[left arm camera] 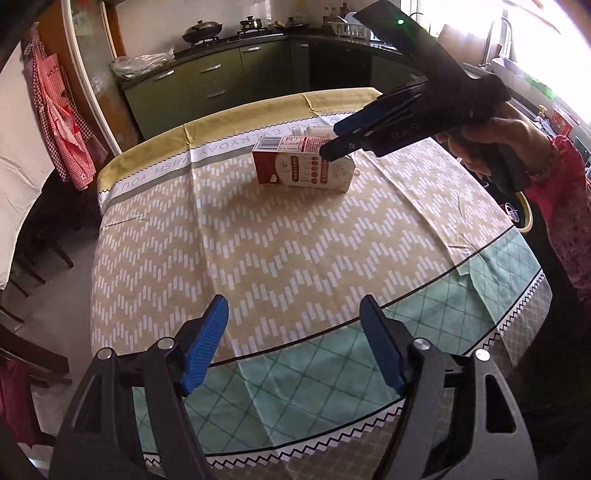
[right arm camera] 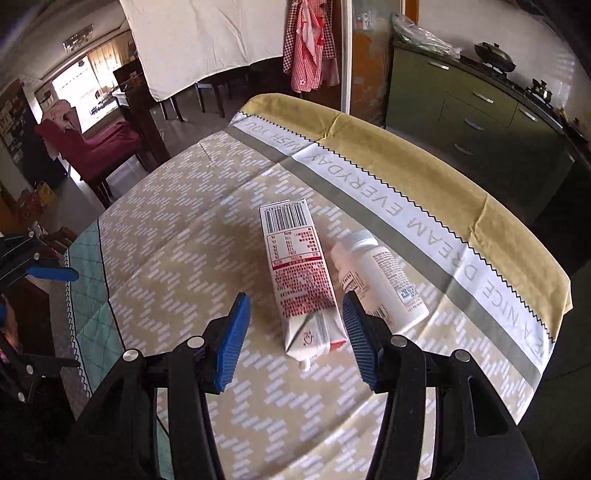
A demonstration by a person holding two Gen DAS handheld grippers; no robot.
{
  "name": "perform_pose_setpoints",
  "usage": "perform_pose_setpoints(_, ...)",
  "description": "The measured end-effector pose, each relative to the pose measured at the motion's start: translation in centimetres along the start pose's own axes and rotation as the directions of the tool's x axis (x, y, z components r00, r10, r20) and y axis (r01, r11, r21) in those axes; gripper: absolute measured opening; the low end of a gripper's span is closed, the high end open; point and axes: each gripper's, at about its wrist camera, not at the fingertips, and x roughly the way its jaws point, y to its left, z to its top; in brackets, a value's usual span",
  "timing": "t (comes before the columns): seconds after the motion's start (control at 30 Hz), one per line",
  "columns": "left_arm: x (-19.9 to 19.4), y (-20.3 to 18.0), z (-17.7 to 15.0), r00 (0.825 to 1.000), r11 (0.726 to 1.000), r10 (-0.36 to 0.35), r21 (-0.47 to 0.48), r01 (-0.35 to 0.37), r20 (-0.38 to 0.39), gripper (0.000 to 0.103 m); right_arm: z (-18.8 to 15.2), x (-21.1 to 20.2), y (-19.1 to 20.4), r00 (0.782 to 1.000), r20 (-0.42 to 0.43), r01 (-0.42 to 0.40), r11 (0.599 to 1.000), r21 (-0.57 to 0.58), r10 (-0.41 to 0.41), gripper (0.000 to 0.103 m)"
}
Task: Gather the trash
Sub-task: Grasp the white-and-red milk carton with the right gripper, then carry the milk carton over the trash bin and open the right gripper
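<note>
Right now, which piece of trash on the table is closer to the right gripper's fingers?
The red and white carton. Its spout end lies just ahead of the open right gripper, while the white bottle lies beyond the carton, toward the yellow border.

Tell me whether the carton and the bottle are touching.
Cannot tell. In the right wrist view the carton and bottle lie side by side, almost meeting near the bottle's cap, but no clear contact or gap shows.

Two pieces of trash lie on the bench (right arm camera: 184,229): one carton (right arm camera: 299,273) and one white bottle (right arm camera: 384,280), side by side. One patterned cloth (left arm camera: 295,240) covers the bench. Two grippers are about, the left (left arm camera: 295,339) and the right (right arm camera: 295,332), each with two blue fingers (right arm camera: 234,343). On the stove stand one wok (left arm camera: 203,29) and one small pot (left arm camera: 251,23).
</note>
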Motion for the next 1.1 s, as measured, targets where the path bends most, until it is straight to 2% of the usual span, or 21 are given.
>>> perform_pose_setpoints(0.13, 0.3, 0.7, -0.7, 0.999, 0.998, -0.040, -0.050, 0.040, -0.001, 0.072, 0.8, 1.6, 0.3, 1.000, -0.029, 0.010, 1.000, -0.017, -0.010, 0.052)
perform_pose_setpoints(0.3, 0.6, 1.1, -1.2, 0.999, 0.996, -0.052, -0.076, 0.052, -0.006, 0.072, 1.5, 3.5, 0.5, 0.998, -0.063, 0.016, 1.000, -0.021, -0.017, 0.051)
perform_pose_setpoints(0.33, 0.7, 1.2, -1.3, 0.999, 0.996, -0.054, -0.078, 0.053, -0.008, 0.072, 1.6, 3.8, 0.5, 0.998, -0.066, 0.021, 1.000, -0.020, -0.023, 0.049)
perform_pose_setpoints(0.37, 0.7, 1.2, -1.4, 0.998, 0.995, -0.055, -0.080, 0.054, -0.009, 0.073, 1.6, 4.1, 0.4, 0.997, -0.070, 0.027, 1.000, -0.016, -0.028, 0.038)
perform_pose_setpoints(0.4, 0.7, 1.2, -1.5, 0.998, 0.995, -0.054, -0.082, 0.053, -0.010, 0.073, 1.6, 4.2, 0.4, 0.997, -0.073, 0.024, 1.000, -0.007, -0.025, 0.036)
perform_pose_setpoints(0.5, 0.7, 1.3, -1.7, 0.998, 0.995, -0.055, -0.089, 0.054, -0.012, 0.073, 1.3, 3.5, 0.9, 0.999, -0.045, 0.028, 1.000, -0.006, -0.028, 0.035)
perform_pose_setpoints(0.67, 0.8, 1.3, -1.8, 0.998, 0.994, -0.058, -0.095, 0.056, -0.017, 0.074, -0.6, -1.1, 0.9, 0.999, 0.048, 0.016, 0.999, 0.036, -0.018, 0.035)
perform_pose_setpoints(0.77, 0.9, 1.1, -1.7, 0.998, 0.994, -0.062, -0.091, 0.060, -0.016, 0.074, -3.1, -4.8, -0.1, 0.995, 0.081, 0.050, 0.995, 0.083, -0.057, 0.035)
perform_pose_setpoints(0.9, 1.0, 0.4, -1.5, 0.997, 0.994, -0.077, -0.079, 0.076, -0.014, 0.075, -8.7, -10.1, -4.2, 0.982, 0.074, 0.156, 0.962, 0.225, -0.176, 0.035)
perform_pose_setpoints(1.0, 1.3, -0.2, -1.3, 0.996, 0.994, -0.089, -0.070, 0.088, -0.017, 0.075, -14.4, -13.4, -8.7, 0.961, 0.019, 0.251, 0.894, 0.371, -0.277, 0.035)
perform_pose_setpoints(1.1, 1.7, -0.9, -1.1, 0.995, 0.994, -0.094, -0.056, 0.092, -0.026, 0.075, -20.2, -15.4, -12.4, 0.936, -0.067, 0.333, 0.804, 0.493, -0.346, 0.035)
